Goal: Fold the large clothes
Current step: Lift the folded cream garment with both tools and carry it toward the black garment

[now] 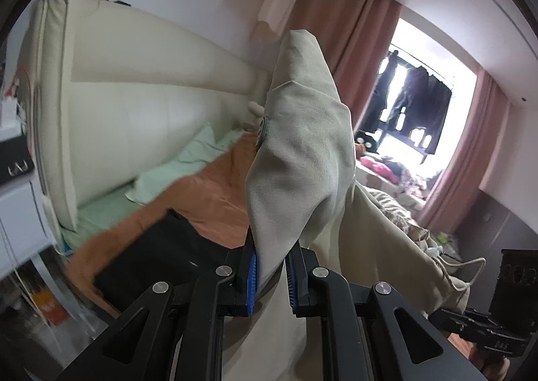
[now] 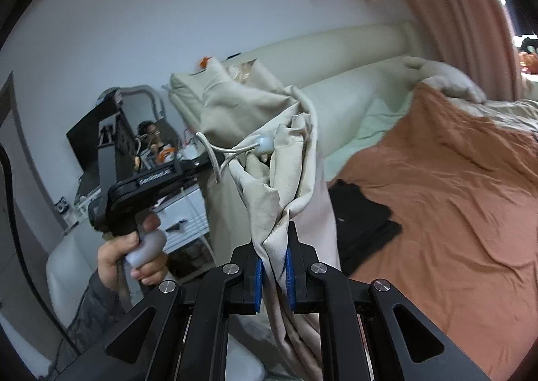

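Observation:
A large beige garment [image 1: 299, 149] with a drawstring and toggle hangs in the air above the bed. My left gripper [image 1: 271, 275] is shut on a fold of it, and the cloth rises in front of the camera. My right gripper [image 2: 275, 268] is shut on another bunched edge of the same garment [image 2: 255, 132]. The drawstring toggle [image 2: 264, 145] dangles between both grips. In the right wrist view the left gripper [image 2: 161, 176] shows at the left, held by a hand. In the left wrist view the right gripper's body [image 1: 484, 330] shows at the lower right.
Below is a bed with an orange blanket [image 2: 447, 186] and a pale green sheet [image 1: 175, 169]. A black garment [image 2: 359, 223] lies on the blanket. A cream padded headboard [image 1: 134, 95] stands behind. A white nightstand [image 2: 181, 213] is at the bedside. Pink curtains [image 1: 366, 44] frame a window.

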